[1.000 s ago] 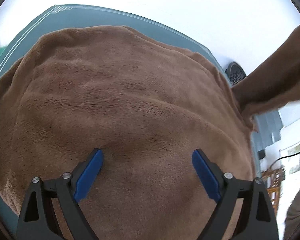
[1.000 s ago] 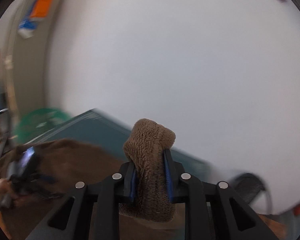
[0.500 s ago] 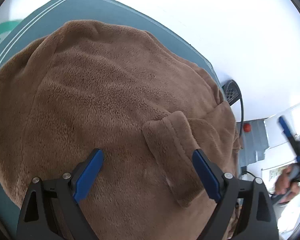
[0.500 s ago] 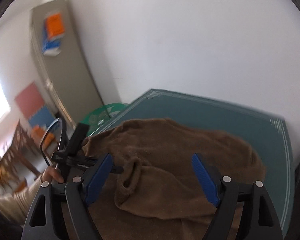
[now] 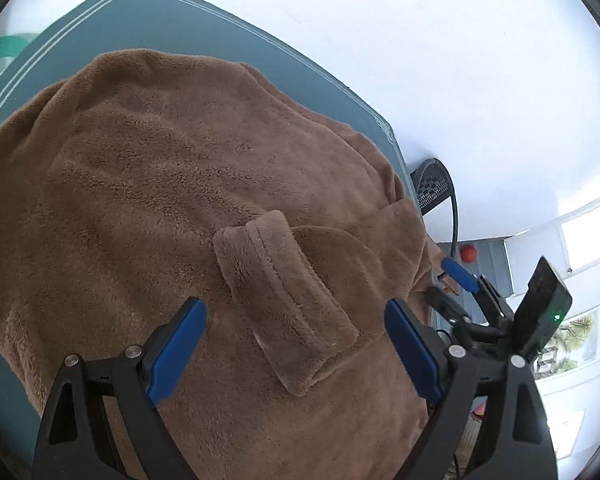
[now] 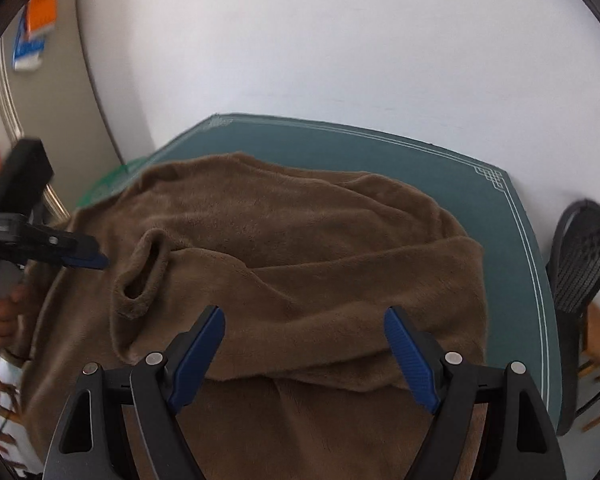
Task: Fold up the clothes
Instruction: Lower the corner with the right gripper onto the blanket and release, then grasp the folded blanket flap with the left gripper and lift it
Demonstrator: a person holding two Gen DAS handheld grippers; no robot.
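Fleece garment (image 5: 147, 200) is spread over the teal table (image 6: 380, 152), its sleeve (image 5: 287, 304) folded across the body. The left gripper (image 5: 295, 344) is held spread above the sleeve's cuff, touching nothing. The right gripper (image 6: 304, 348), jaws just opened, is poised empty over the sleeve's fold.

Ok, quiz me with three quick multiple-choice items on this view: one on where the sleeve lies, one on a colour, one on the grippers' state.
1. Where does the sleeve cuff lie?
A. folded onto the garment's body
B. hanging off the table
C. inside a basket

2. What colour is the table cover?
A. red
B. teal
C. yellow

3. The right gripper and left gripper are:
A. both shut on fleece
B. both open
C. one open, one shut

Key: 1 A, the cuff rests on the brown garment; 2 B, teal with white border lines; 3 B, nothing is pinched between either pair of pads.
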